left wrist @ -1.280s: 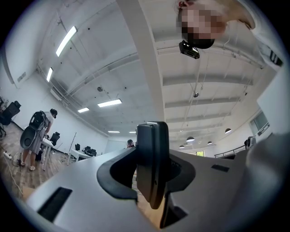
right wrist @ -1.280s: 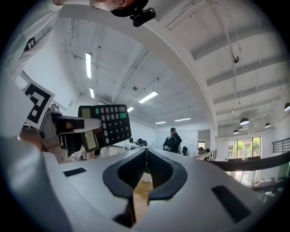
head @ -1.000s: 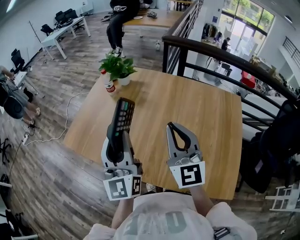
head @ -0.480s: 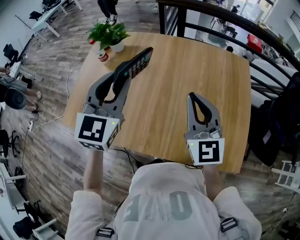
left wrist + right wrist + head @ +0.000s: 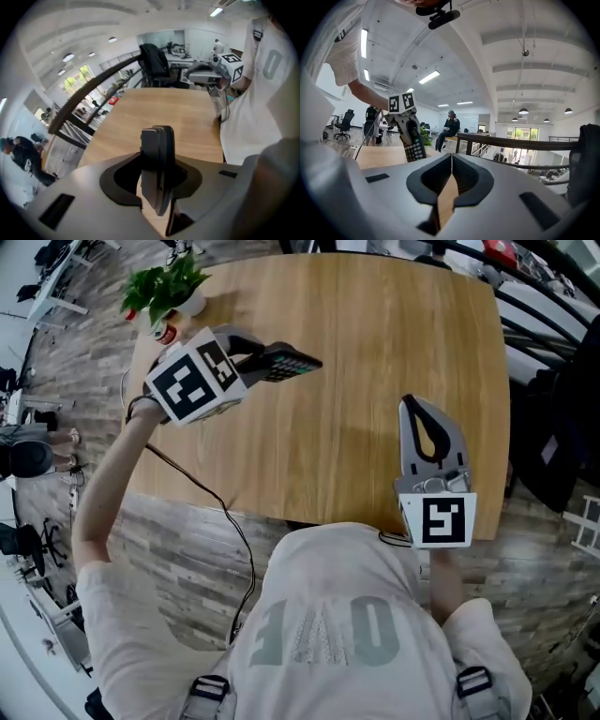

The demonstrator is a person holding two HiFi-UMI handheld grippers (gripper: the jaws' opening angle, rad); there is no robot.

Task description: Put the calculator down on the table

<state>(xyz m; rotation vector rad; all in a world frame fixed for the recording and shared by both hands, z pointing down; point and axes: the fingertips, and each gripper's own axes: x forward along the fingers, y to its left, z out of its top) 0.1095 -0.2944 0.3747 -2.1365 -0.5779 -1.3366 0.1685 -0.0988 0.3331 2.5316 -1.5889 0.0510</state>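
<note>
Above the left side of the wooden table (image 5: 375, 334), near the potted plant (image 5: 164, 287), our left gripper (image 5: 255, 354) pinches the calculator (image 5: 289, 362) by one end, our right gripper (image 5: 419, 409) is pressed together on nothing, and releasing before it lies flat could, we judge, let it drop and bounce.

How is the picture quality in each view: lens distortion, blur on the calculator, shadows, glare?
Head view: table edges bow, calculator fairly sharp, soft shadow beside the right gripper. Left gripper view: strong fisheye, dark corners, the calculator close up and soft. Right gripper view: same fisheye, bright ceiling lights, no heavy glare.
</note>
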